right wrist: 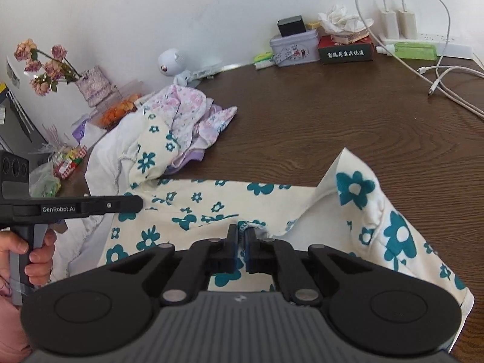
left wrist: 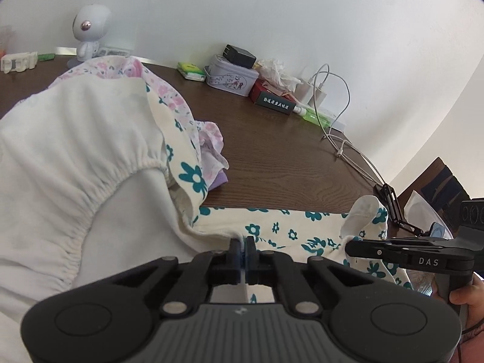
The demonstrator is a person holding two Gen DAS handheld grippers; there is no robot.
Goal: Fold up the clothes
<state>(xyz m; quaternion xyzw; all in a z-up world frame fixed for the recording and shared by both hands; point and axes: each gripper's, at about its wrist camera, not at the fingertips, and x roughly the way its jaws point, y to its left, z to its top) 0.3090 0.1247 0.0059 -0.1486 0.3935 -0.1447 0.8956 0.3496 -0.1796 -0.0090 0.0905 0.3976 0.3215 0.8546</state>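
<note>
A cream garment with teal flowers [right wrist: 211,208] lies spread along the near edge of a dark wooden table [right wrist: 332,127]; its white inside with an elastic hem [left wrist: 75,157] bulges at the left. My left gripper [left wrist: 242,242] is shut on the garment's edge. My right gripper [right wrist: 241,233] is shut on another part of the same edge, at a blue-stitched seam. Each gripper shows in the other's view, the right one [left wrist: 348,246] and the left one [right wrist: 140,202]. A crumpled pink and purple floral garment [right wrist: 193,115] lies behind.
Along the wall stand a lilac tin [right wrist: 295,50], a red and green box [right wrist: 346,51], tissues [right wrist: 341,18], chargers with white cables [right wrist: 441,72], a small white round fan [left wrist: 87,34] and dried flowers in a vase [right wrist: 51,69]. Snack packets [right wrist: 66,163] lie at the left.
</note>
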